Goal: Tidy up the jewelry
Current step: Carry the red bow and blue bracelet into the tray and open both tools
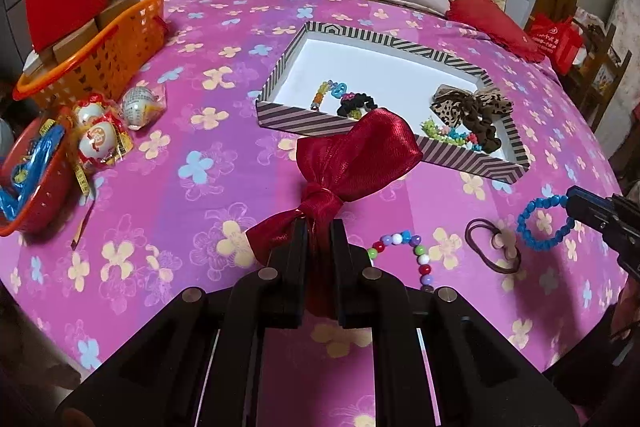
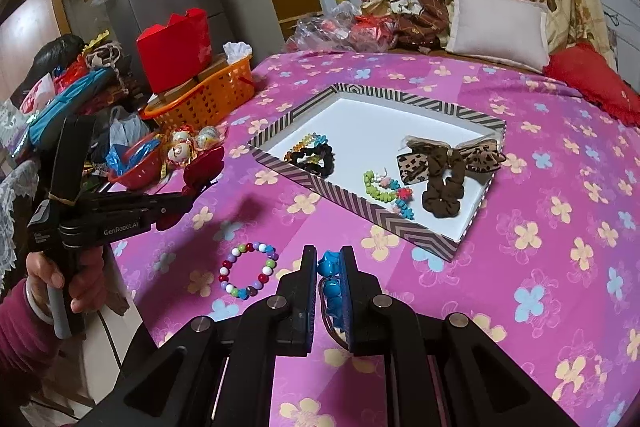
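A: So, the left gripper (image 1: 318, 227) is clamped tight on the red ribbon bow (image 1: 356, 155), pinched close to its knot, probably so that the loops fan out ahead of the fingers and stay clear of the cloth.

B: And the right gripper (image 2: 329, 267)?

A: Closed as well, on the blue bead bracelet (image 2: 330, 283). In the left view the loop of that bracelet hangs free from the tips, off the bed. Only a short stretch of beads is squeezed, so the rest can dangle without snagging.

B: Each has one piece, then. Where do they go?

A: Into the striped box (image 2: 360, 205), I judge. It sits open near the middle of the pink flowered bedspread (image 2: 560, 267), its near edge facing both grippers. A leopard bow (image 2: 448, 157) and a brown scrunchie (image 2: 442, 193) lie at its right end, a black scrunchie (image 2: 316, 159) at its left end, with small bright beaded pieces (image 2: 384, 189) along the near wall.

B: What is left outside?

A: A multicoloured bead bracelet (image 2: 248, 271) lies flat on the bedspread between the grippers and the box, and a thin brown hair tie (image 1: 494, 247) lies beside it, towards the right gripper.

B: And the clutter?

A: An orange basket (image 2: 216, 99) and a red bowl (image 2: 136, 173) crowd the left edge, well apart from the box.
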